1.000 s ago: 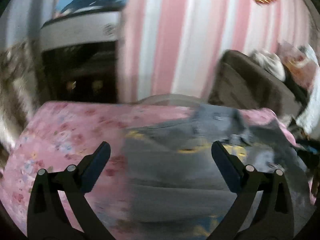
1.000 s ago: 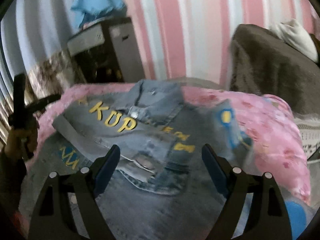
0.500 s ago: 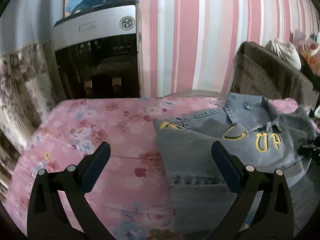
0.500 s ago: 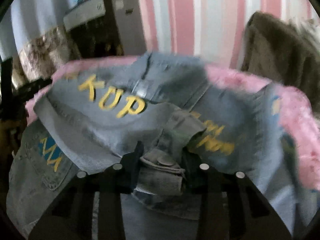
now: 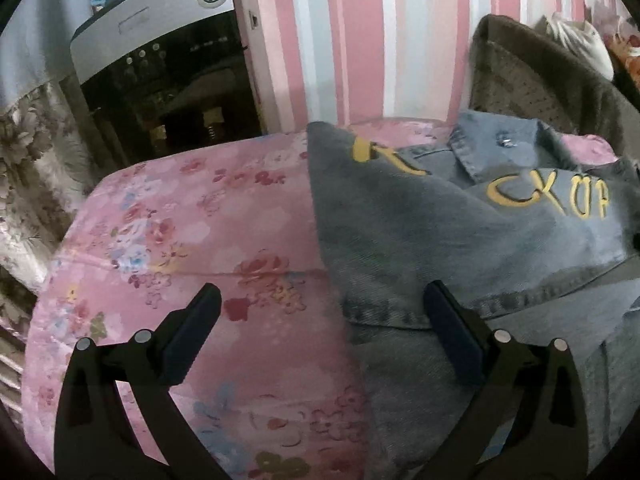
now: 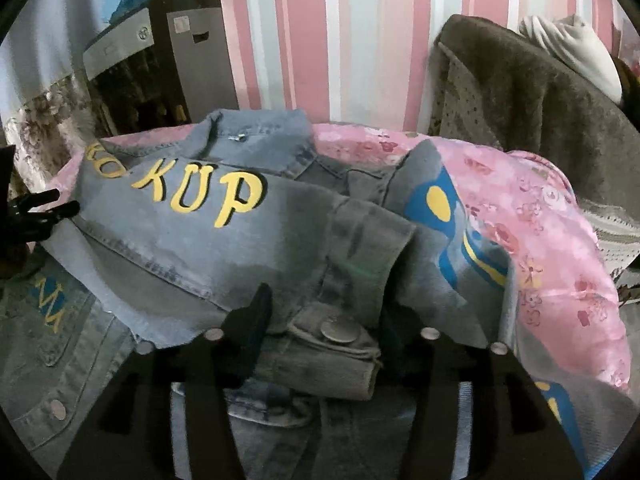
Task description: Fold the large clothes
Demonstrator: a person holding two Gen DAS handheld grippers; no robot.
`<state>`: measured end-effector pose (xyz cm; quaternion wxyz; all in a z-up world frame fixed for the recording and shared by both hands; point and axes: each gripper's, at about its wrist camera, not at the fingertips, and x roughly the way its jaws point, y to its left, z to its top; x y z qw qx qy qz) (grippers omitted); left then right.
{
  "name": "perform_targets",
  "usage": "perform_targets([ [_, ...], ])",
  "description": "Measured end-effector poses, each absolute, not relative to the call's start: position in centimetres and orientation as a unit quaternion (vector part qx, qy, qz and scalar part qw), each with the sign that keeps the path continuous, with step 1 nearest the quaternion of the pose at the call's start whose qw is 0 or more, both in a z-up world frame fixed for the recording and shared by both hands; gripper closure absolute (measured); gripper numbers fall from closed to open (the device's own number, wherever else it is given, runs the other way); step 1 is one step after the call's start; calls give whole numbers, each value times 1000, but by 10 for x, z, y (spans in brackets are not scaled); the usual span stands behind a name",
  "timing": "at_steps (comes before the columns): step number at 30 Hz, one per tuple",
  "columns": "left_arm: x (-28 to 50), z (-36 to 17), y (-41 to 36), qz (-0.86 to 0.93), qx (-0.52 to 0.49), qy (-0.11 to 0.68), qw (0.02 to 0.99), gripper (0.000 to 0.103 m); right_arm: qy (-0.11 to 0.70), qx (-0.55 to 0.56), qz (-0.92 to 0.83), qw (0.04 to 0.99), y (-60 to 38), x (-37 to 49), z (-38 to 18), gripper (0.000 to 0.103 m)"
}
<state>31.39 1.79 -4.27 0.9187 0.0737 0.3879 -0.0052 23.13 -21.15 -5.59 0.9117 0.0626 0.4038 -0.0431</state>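
Note:
A grey-blue denim jacket (image 6: 192, 248) with yellow letters lies on a pink floral cover (image 5: 168, 232); it also shows in the left wrist view (image 5: 420, 232). My right gripper (image 6: 320, 320) is shut on the jacket's sleeve cuff (image 6: 332, 340), which has a metal button, and holds the sleeve across the jacket's front. My left gripper (image 5: 320, 332) is open and empty, low over the jacket's left edge, one finger over the cover and one over the denim. It shows at the left edge of the right wrist view (image 6: 36, 216).
A black and silver appliance (image 5: 160, 60) stands behind the cover against a pink striped wall. A brown chair back (image 6: 532, 92) with a white cloth (image 6: 572, 52) on it stands at the right. A floral curtain (image 5: 28, 168) hangs at the left.
My right gripper closed on the sleeve cuff and has drawn the sleeve over the jacket's front. My left gripper swung left, then came closer to the jacket's edge, still open.

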Motion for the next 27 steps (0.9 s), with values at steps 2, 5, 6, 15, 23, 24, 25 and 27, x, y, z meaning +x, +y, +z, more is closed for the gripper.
perform_targets([
  [2, 312, -42, 22, 9, 76, 388, 919, 3, 391, 62, -39, 917, -208, 226, -46, 30],
  [5, 312, -40, 23, 22, 83, 384, 919, 3, 355, 78, -44, 931, -211, 214, -26, 28],
  [6, 311, -39, 22, 23, 84, 381, 921, 3, 340, 86, -46, 935, -214, 208, -17, 28],
  [15, 286, -17, 52, 48, 2, 307, 950, 3, 281, 101, -59, 953, -224, 167, 23, 17],
  [23, 277, -9, 47, 48, 15, 275, 960, 3, 245, 101, -160, 951, -266, 73, 40, 17],
  [24, 277, -8, 45, 45, 20, 272, 961, 3, 246, 112, -170, 948, -271, 60, 35, 17],
  [25, 276, -7, 43, 42, 23, 267, 962, 3, 251, 121, -175, 944, -274, 48, 30, 17],
  [27, 269, -4, 45, 37, 19, 253, 967, 3, 263, 119, -195, 937, -275, 25, 18, 17],
])
